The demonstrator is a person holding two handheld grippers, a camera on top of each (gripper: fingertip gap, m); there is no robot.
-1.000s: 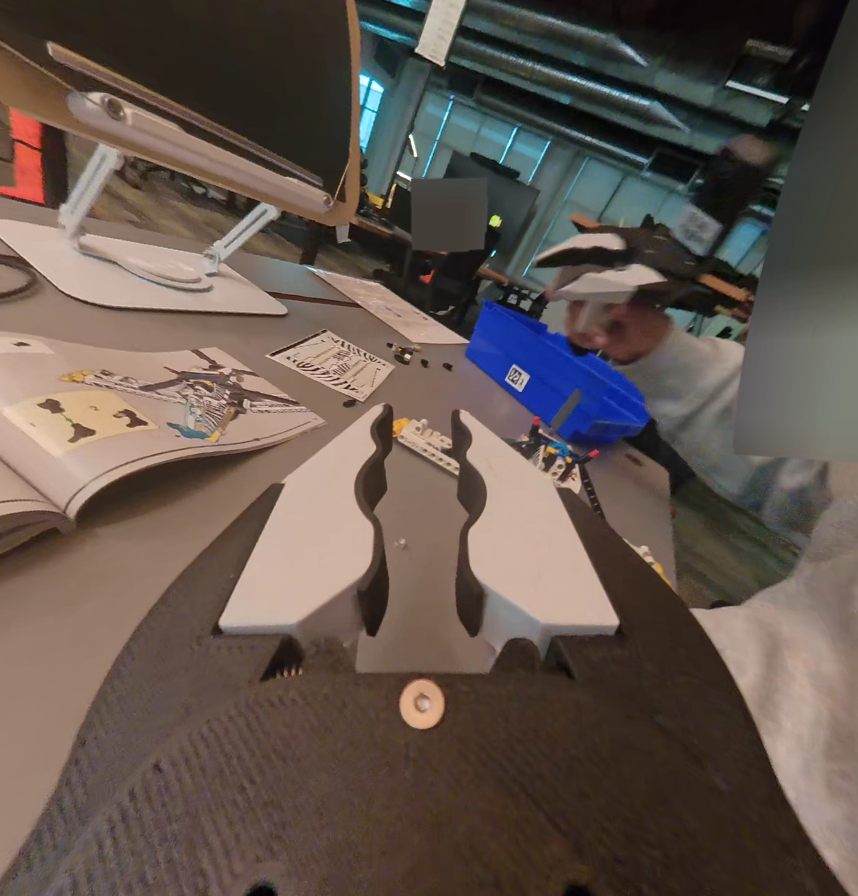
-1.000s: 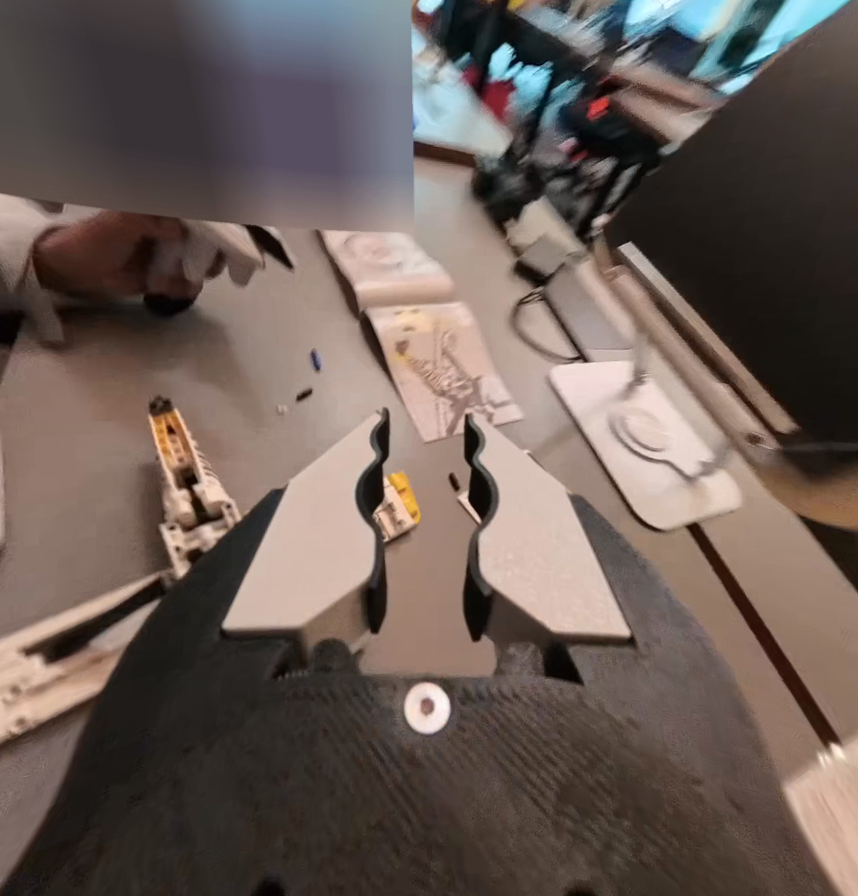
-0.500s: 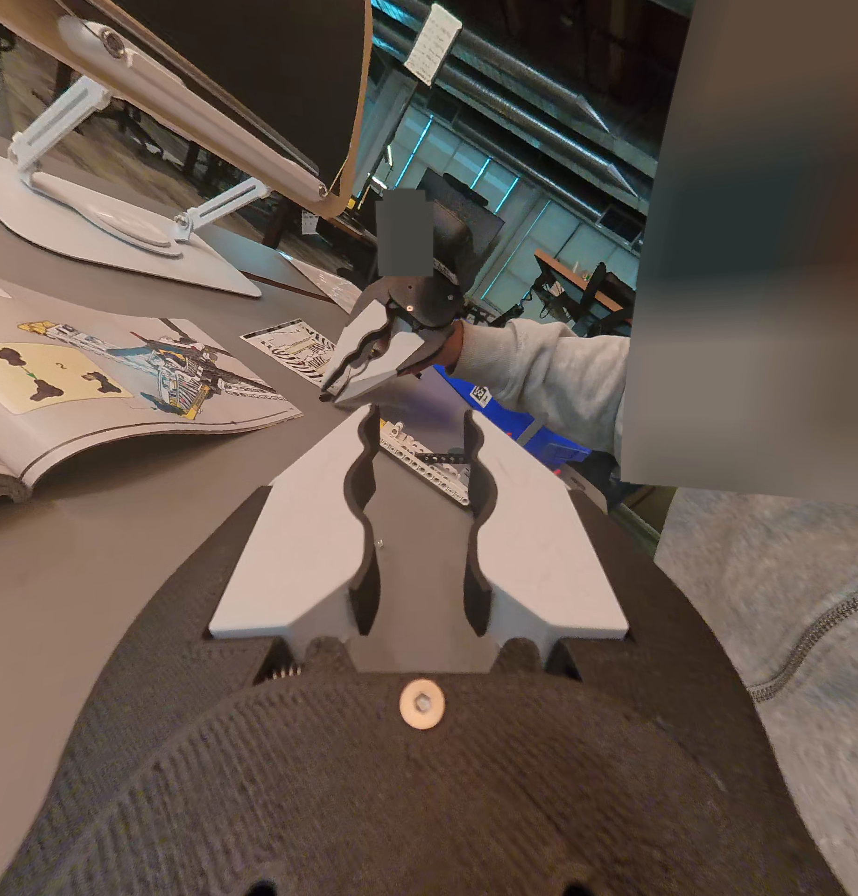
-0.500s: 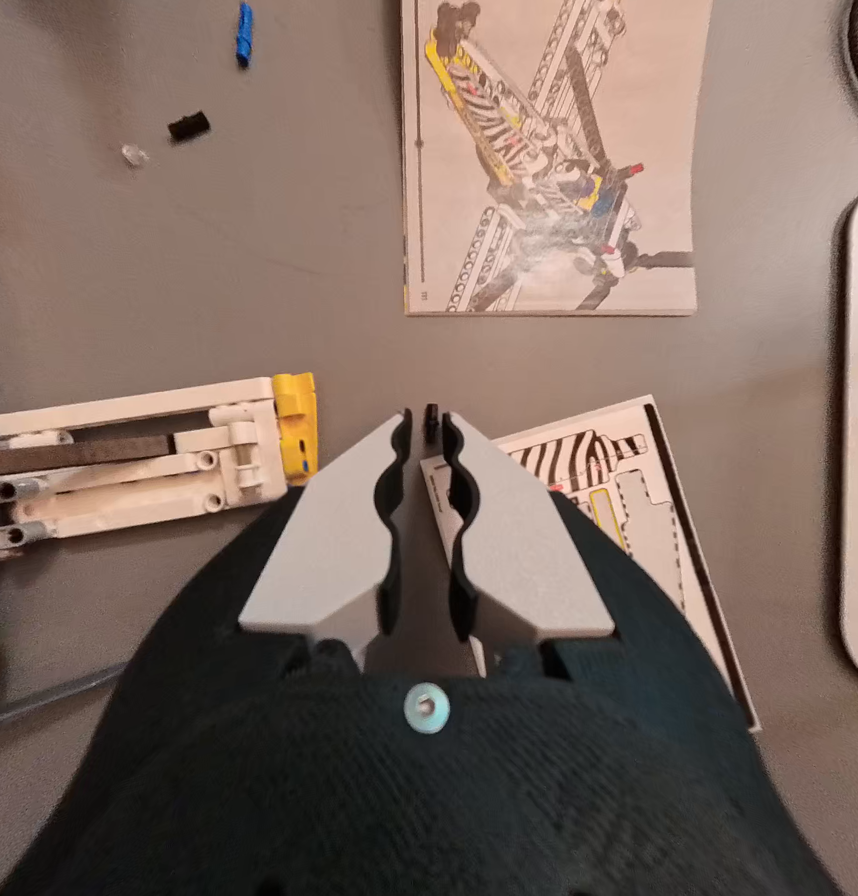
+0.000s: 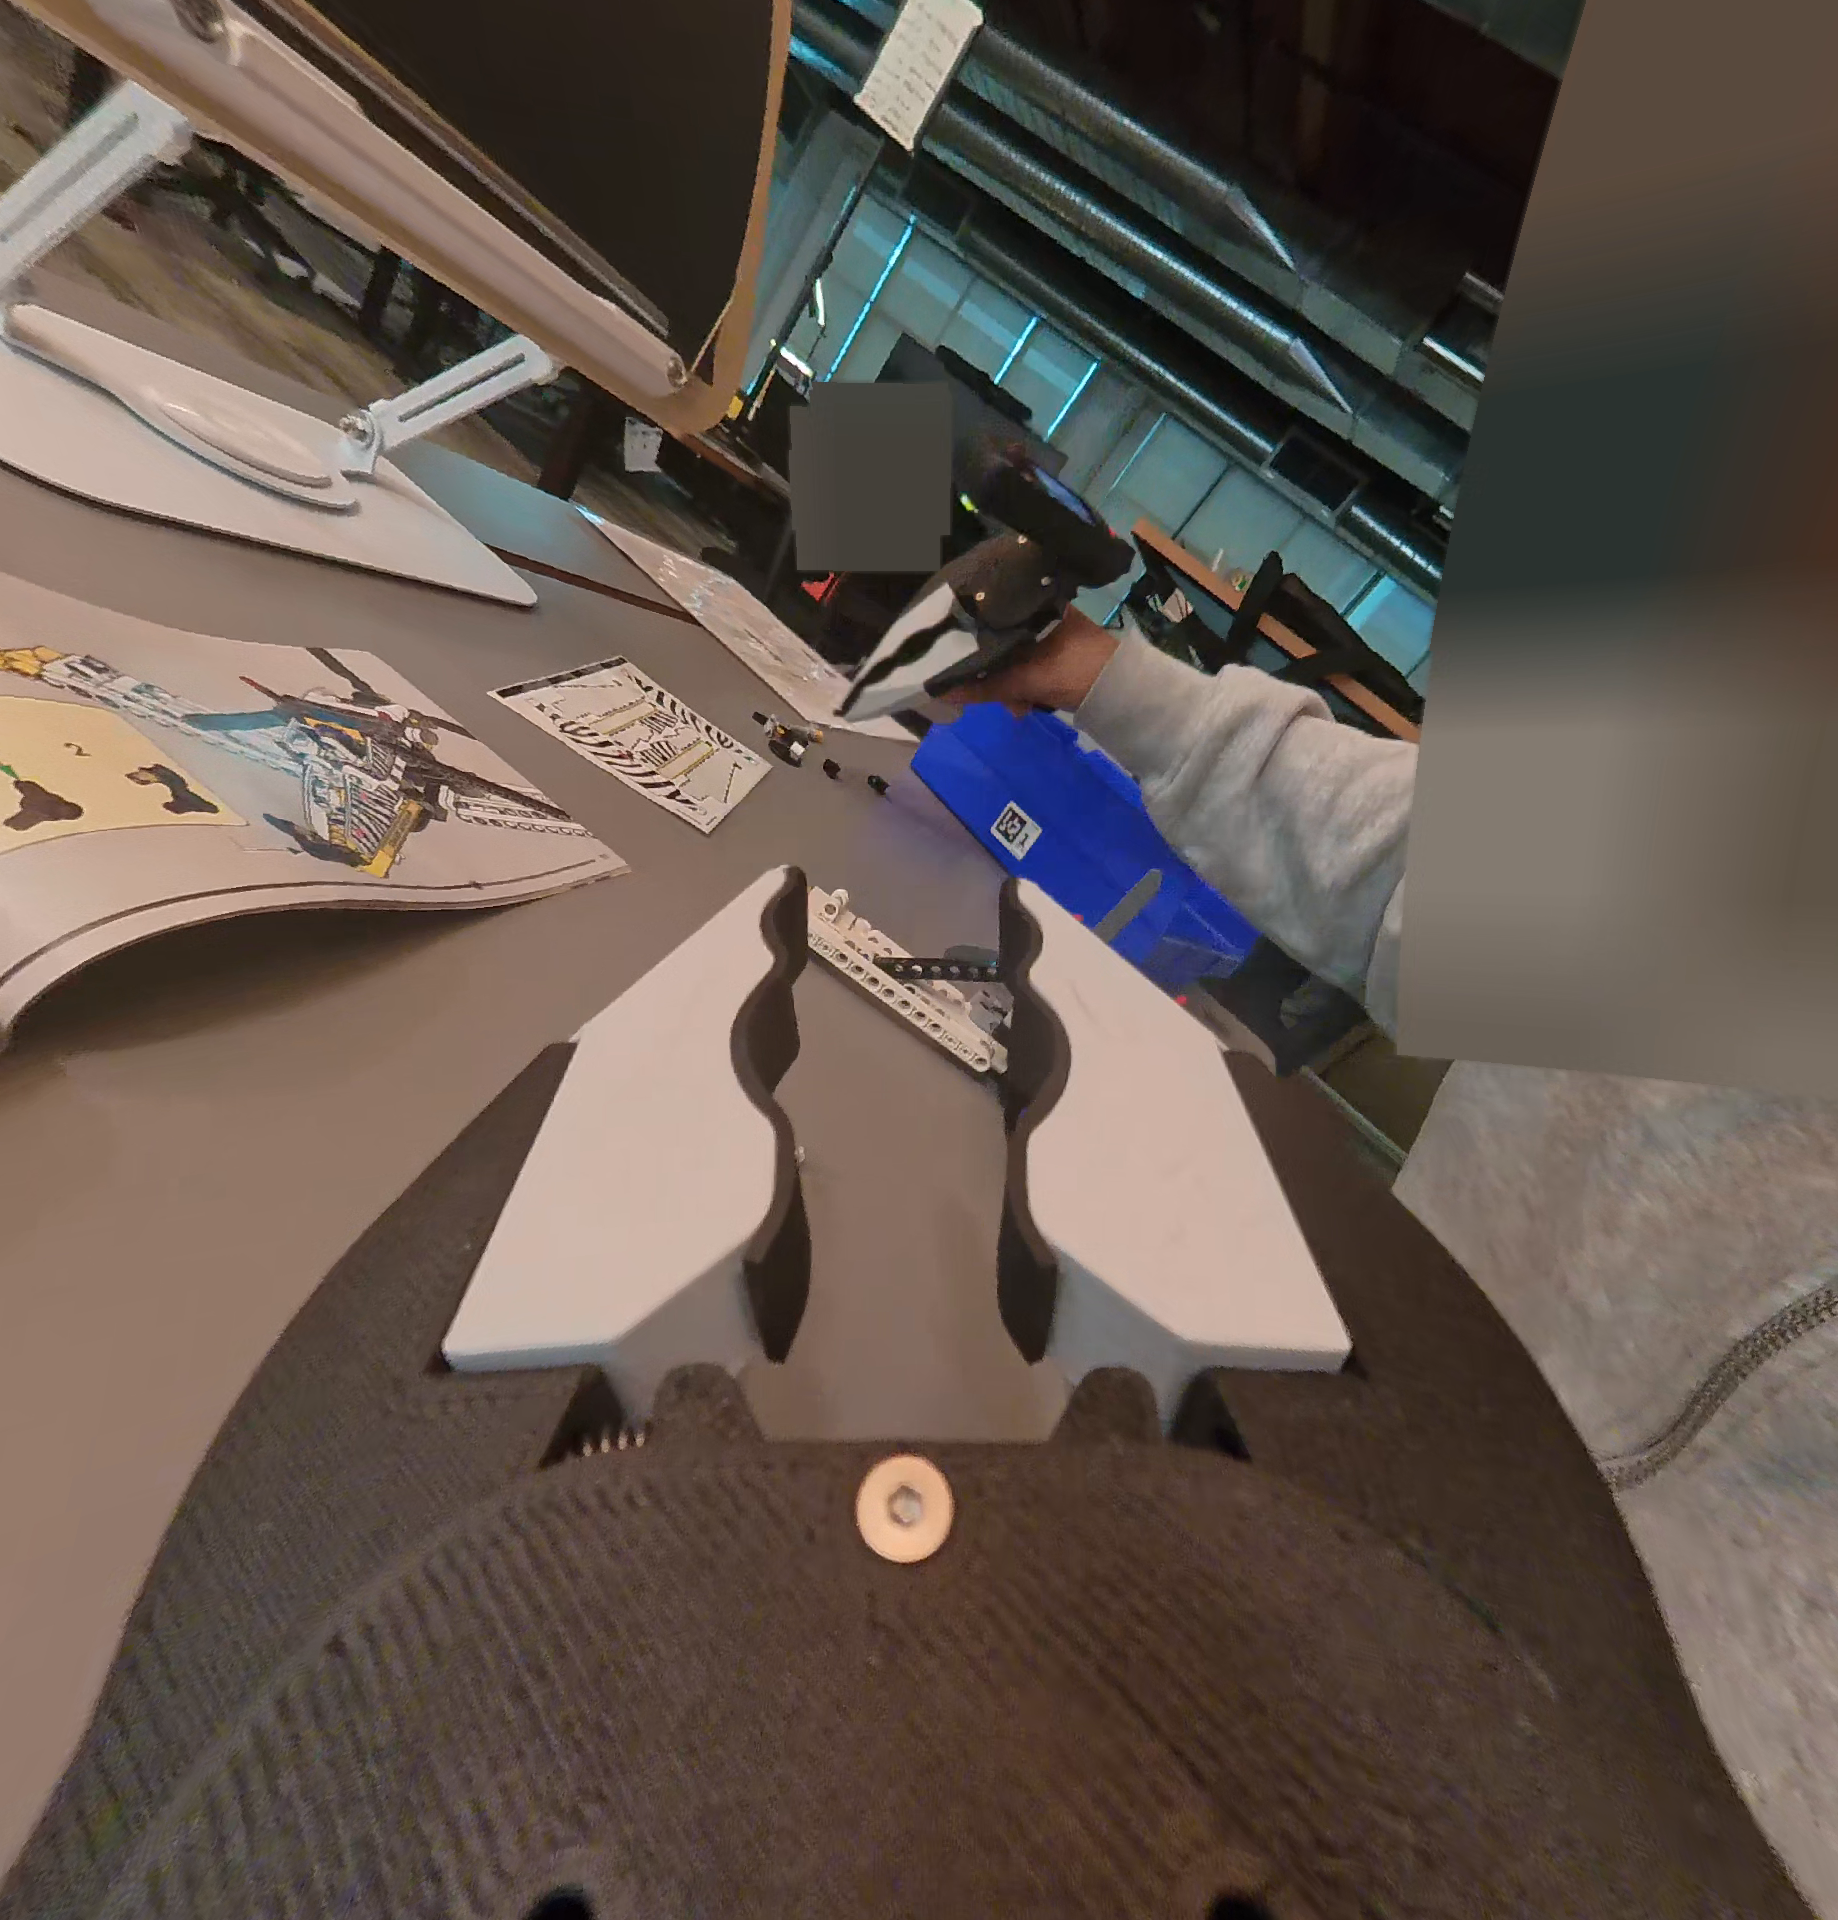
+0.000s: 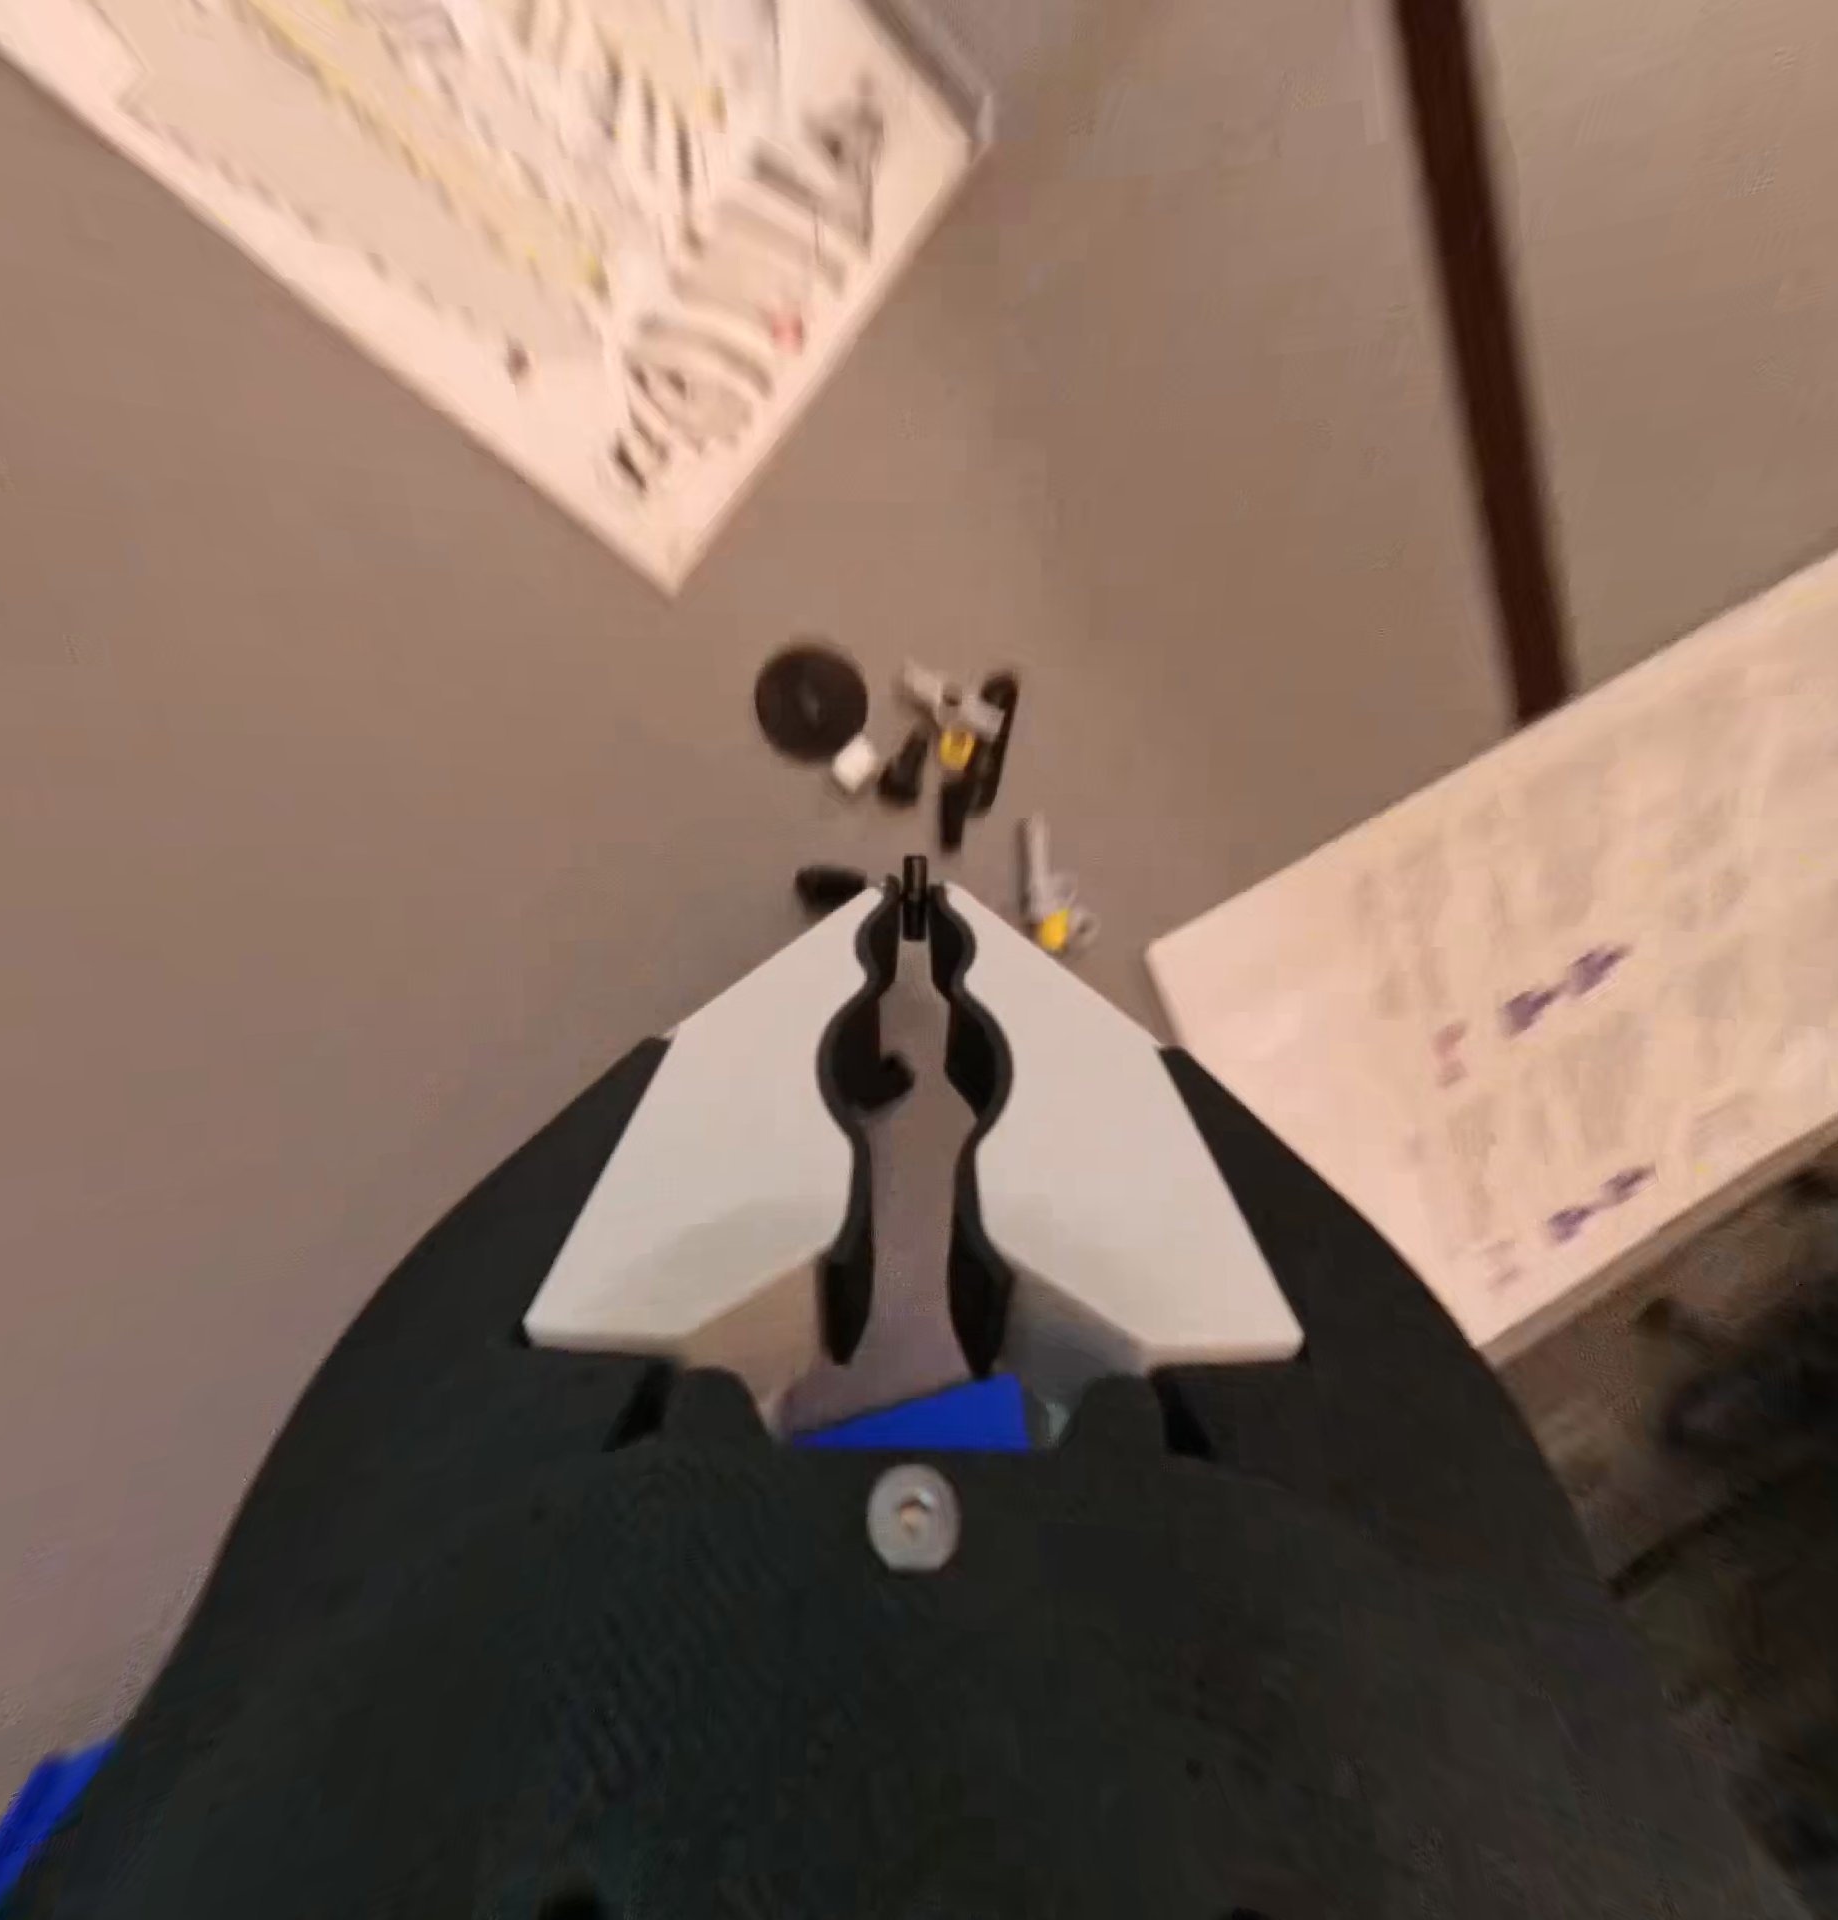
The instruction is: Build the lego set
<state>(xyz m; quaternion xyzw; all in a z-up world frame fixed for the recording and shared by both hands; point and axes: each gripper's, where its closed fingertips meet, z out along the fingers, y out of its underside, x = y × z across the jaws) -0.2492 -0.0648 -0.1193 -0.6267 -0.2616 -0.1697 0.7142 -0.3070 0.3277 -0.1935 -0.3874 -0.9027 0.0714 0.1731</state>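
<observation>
My left gripper (image 5: 899,904) is open and empty, low over the grey table (image 5: 219,1143). Just past its tips lies a white beam assembly (image 5: 894,971) with a black strip. My right gripper (image 6: 912,920) is shut on a small black pin (image 6: 912,896) that sticks out of its tips. It hangs over a cluster of small loose parts (image 6: 946,738) and a black round disc (image 6: 811,701). In the left wrist view the right gripper (image 5: 894,670) shows farther off, above those parts (image 5: 790,732), held by a hand in a grey sleeve (image 5: 1247,769).
An open instruction book (image 5: 219,769) and a striped sticker sheet (image 5: 634,738) lie left of centre. A blue bin (image 5: 1060,821) stands on the right. A monitor stand base (image 5: 219,447) is at the back left. Another printed sheet (image 6: 1517,1091) lies at the right of the right wrist view. My hands' fingertips stand some 40 centimetres from each other. To reach the black round disc (image 6: 811,701) in a straight line is about 5 centimetres for my right fingers, about 40 centimetres for my left.
My right gripper has shut on the black pin and carried it from the sticker sheet's edge to above the small parts by the blue bin. My left gripper has barely moved.
</observation>
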